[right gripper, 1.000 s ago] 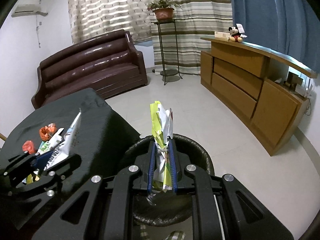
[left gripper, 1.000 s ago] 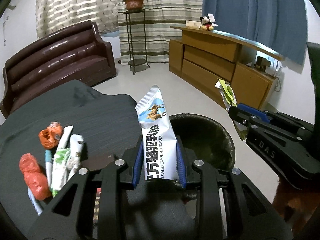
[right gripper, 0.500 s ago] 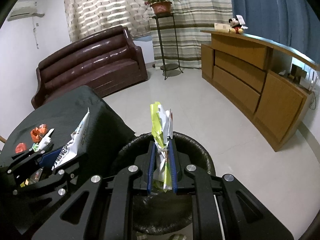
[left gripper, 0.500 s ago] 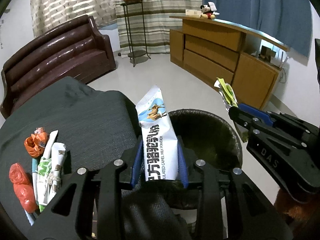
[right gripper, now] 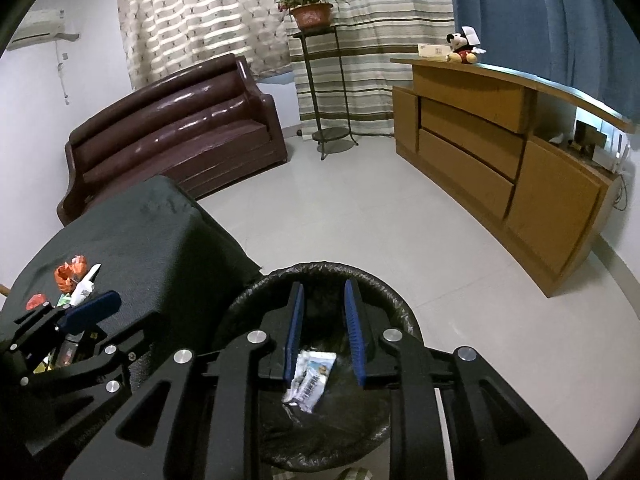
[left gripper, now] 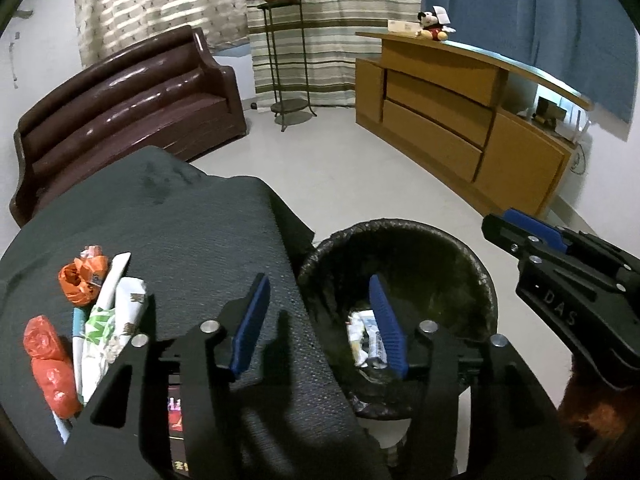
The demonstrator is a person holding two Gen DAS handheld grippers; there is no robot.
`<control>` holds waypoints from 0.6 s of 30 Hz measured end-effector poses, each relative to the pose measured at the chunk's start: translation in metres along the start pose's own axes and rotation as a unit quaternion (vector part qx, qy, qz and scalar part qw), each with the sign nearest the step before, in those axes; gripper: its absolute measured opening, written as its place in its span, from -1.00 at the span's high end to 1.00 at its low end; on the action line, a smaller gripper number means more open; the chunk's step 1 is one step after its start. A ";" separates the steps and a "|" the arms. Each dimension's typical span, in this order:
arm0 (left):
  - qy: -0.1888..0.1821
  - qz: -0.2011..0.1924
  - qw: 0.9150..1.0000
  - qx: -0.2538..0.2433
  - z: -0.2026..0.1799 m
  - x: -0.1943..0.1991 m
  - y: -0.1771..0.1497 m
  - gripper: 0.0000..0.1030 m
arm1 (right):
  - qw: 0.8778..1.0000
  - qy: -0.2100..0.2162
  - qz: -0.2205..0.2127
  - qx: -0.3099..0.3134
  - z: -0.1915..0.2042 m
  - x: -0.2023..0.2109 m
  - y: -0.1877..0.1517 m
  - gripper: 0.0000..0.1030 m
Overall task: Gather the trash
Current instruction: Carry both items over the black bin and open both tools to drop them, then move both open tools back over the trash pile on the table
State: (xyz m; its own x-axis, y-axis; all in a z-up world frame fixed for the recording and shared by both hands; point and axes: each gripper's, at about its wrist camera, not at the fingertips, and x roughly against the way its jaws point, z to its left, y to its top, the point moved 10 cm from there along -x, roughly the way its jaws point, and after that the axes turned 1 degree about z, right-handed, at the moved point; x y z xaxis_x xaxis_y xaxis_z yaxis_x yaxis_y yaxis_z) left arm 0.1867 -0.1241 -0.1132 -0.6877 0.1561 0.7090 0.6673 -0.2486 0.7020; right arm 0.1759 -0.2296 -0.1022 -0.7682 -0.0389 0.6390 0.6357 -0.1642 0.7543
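Note:
My left gripper (left gripper: 318, 320) stands over the edge of the black-lined bin (left gripper: 400, 226), its jaws opening with nothing between them. The white and blue milk powder packet (left gripper: 370, 340) lies inside the bin. My right gripper (right gripper: 324, 332) hangs over the bin (right gripper: 320, 268) too, its jaws opening and empty; the packet (right gripper: 318, 374) and a crumpled wrapper lie below it. On the dark table (left gripper: 180, 240) to the left remain orange plastic bags (left gripper: 48, 364) and white and green wrappers (left gripper: 108, 320). Each wrist view shows the other gripper: the right gripper (left gripper: 500, 228) and the left gripper (right gripper: 92, 306).
A brown sofa (right gripper: 176, 132) stands behind the table, a plant stand (right gripper: 324, 92) by the striped curtain, and a wooden sideboard (right gripper: 500, 152) along the right wall. Pale floor tiles (right gripper: 360, 208) lie between the bin and the furniture.
Both grippers have opened. The milk powder packet has left the left gripper and the green and white wrapper has left the right one; the packet now lies in the bin.

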 end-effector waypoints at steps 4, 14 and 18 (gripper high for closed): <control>0.008 -0.002 1.000 0.010 0.009 0.006 0.001 -0.06 | 1.000 -0.002 -0.003 -0.001 0.001 0.004 0.000 0.33; 0.041 -0.008 0.999 0.025 0.040 0.038 -0.014 -0.25 | 1.000 0.016 0.002 0.011 0.024 0.015 -0.004 0.06; 0.054 -0.009 0.998 0.039 0.061 0.055 -0.024 -0.25 | 0.999 0.030 0.009 0.023 0.042 0.021 -0.011 0.06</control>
State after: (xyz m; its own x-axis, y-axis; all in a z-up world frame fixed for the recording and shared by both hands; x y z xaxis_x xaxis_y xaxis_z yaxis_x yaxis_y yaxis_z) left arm 0.1500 -0.0514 -0.0869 -0.7239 0.0551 0.6877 0.6719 -0.1703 0.7208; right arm 0.1555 -0.1875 -0.0905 -0.7594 -0.0996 0.6429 0.6506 -0.1174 0.7503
